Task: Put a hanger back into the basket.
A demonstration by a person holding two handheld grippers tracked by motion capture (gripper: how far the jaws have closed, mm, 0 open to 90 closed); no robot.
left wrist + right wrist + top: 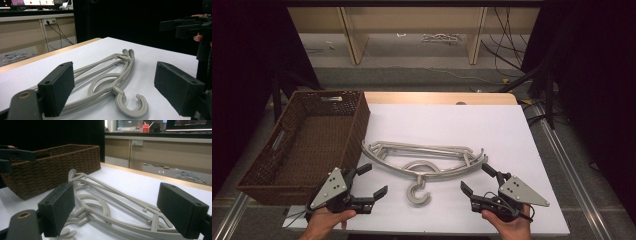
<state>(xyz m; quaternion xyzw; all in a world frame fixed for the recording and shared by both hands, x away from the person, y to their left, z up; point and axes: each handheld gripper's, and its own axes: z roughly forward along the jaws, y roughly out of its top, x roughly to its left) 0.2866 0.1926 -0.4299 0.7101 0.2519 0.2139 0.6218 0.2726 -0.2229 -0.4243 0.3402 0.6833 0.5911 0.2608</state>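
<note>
here the hangers lie flat on the white table top, a stacked pair of grey plastic pieces with hooks toward the person. judged from their look, they are light, stiff and smooth, so they may slide or separate when lifted. the best hold is likely on the curved shoulder bars near each end, pinching both layers together. the left gripper waits just left of the hooks, the right gripper just right of them; both stand with jaws wide and hold nothing. a brown wicker basket sits at the table's left edge, near the hangers' left end.
</note>
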